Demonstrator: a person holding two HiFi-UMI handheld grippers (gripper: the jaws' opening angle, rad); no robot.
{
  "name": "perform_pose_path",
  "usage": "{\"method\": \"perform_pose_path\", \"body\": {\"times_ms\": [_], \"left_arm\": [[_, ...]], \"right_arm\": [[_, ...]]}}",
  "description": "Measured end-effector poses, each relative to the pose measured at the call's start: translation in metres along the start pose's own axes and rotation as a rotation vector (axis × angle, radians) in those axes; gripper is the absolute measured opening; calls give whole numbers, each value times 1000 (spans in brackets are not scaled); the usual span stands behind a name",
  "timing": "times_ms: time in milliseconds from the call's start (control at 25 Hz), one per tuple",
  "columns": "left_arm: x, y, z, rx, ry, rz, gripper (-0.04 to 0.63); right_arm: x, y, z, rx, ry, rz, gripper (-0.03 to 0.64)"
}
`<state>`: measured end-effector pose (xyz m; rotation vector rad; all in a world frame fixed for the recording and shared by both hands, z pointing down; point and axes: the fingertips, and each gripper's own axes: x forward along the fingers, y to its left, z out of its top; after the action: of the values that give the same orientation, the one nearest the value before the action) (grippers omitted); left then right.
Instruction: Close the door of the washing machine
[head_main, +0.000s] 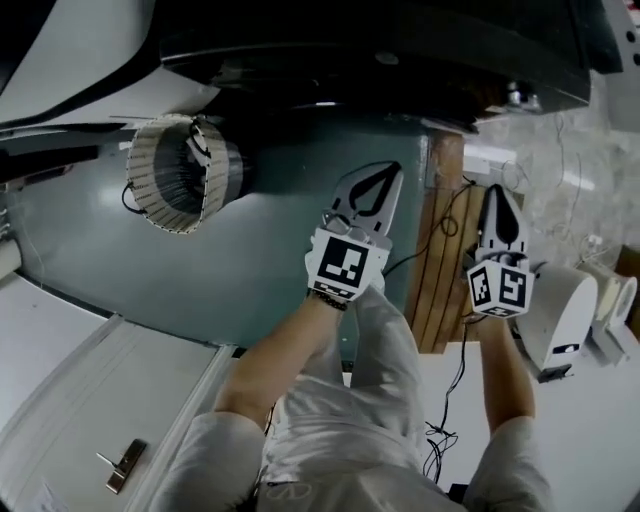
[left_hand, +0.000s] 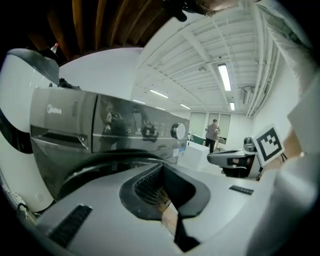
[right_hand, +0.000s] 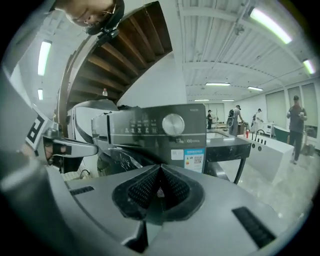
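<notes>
1. Where things stand: the left gripper (head_main: 385, 180) and the right gripper (head_main: 497, 200) both have their jaws pressed together with nothing between them. The washing machine (right_hand: 150, 131) fills the middle of both gripper views, and its door (right_hand: 117, 157) is the dark round part under the control panel. I honestly can't tell whether it's latched or just resting ajar.
2. Biggest worry: both grippers sit about level with the panel, not the door. Push forward from here and you'd probably hit the dial (right_hand: 173, 123) or the buttons beside it instead of the door.
3. Closed jaws make a narrow nose. On a curved, shiny door front it could skid sideways, so the push gets wasted and the door never clicks shut.
4. A soft nudge might leave it looking shut without actually catching.
5. A black cable (head_main: 455, 350) hangs at the lower right of the head view, right by the right forearm. Dropping that arm carelessly could snag it.
6. The wooden post (head_main: 440, 250) sits between the two grippers in the head view, so a wide swing could clip it.
</notes>
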<state>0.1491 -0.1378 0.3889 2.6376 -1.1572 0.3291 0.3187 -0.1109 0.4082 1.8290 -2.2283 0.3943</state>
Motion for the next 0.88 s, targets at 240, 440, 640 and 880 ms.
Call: {"method": "perform_pose_path", "body": {"times_ms": [240,440,640,880], "left_arm": [[-78,14,79,10,-85,34,2],[-145,6,146,11,-150,47,2],[-202,1,214,35,-217,78,2],[-247,-4,264,67,-277,112,3]], "right_arm": [[-54,42,76,-9,-29,60,12],[-100,70,146,-17,-59,127,12],[-140,94,215,-37,-124,181,12],[-178,101,273,-54,-208,198,12]]}}
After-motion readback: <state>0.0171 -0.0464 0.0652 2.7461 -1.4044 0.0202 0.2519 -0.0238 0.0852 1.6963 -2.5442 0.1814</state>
